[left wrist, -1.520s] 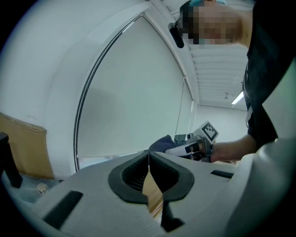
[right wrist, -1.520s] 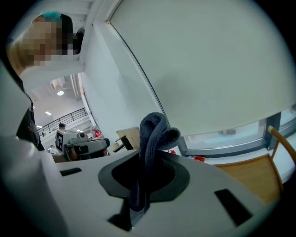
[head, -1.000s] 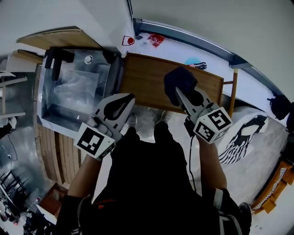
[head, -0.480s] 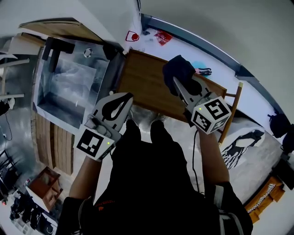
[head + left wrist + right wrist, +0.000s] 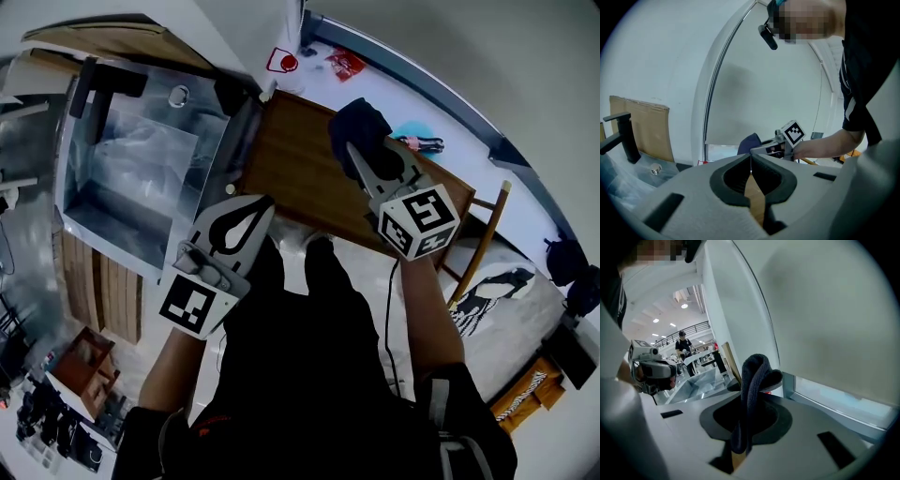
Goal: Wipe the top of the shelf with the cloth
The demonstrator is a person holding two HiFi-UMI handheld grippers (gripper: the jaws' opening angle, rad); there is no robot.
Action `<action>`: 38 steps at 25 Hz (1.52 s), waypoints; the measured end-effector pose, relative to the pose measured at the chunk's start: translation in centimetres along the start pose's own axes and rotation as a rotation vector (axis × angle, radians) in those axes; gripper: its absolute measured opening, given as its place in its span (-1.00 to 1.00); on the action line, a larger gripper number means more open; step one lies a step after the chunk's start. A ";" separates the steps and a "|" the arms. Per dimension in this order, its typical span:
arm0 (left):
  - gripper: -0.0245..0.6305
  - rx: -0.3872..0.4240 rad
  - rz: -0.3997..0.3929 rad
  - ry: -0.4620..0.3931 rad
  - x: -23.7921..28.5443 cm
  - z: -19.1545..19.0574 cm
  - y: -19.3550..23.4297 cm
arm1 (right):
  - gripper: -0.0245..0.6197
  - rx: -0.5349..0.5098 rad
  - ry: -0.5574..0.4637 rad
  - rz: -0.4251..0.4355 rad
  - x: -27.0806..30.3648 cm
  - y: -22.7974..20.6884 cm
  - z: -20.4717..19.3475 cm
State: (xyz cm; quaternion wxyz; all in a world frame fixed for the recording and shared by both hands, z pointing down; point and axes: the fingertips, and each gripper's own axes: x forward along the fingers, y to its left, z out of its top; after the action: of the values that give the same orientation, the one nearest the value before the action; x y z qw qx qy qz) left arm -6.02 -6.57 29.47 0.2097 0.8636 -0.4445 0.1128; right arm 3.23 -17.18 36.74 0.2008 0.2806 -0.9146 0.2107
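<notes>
Cloth point(image 5: 752, 380) within right hand-held gripper point(image 5: 359, 161)

We cannot see the shelf point(image 5: 281, 164) top beneath the cloth point(image 5: 361, 127), which also buries the fingertips of the right gripper point(image 5: 356, 152). Our legs point(image 5: 309, 281) cover the shelf's near edge. The red item point(image 5: 345, 63) beyond is too small to name.

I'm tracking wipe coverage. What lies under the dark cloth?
The wooden shelf top extends out from beneath the dark cloth, which the right gripper clamps. The patch directly below is covered, so contact with the wood can't be confirmed.
</notes>
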 end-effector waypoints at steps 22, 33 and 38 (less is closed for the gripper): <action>-0.85 -0.100 0.060 0.032 -3.0 -7.5 7.5 | -0.77 -0.261 0.202 -0.087 15.5 -0.9 -7.4; -0.85 -0.146 0.065 0.037 -3.9 -9.7 9.3 | -0.78 -0.288 0.291 -0.102 20.2 -1.1 -11.3; -0.85 -0.152 0.068 0.043 -4.4 -9.9 9.8 | -0.78 -0.291 0.356 -0.110 21.7 -1.1 -13.5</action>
State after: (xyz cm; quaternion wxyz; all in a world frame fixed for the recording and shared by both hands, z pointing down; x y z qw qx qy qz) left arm -16.64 -3.85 39.08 0.2799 0.8271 -0.4762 0.1042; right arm -9.31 -20.57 58.74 0.4083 0.2568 -0.8689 0.1114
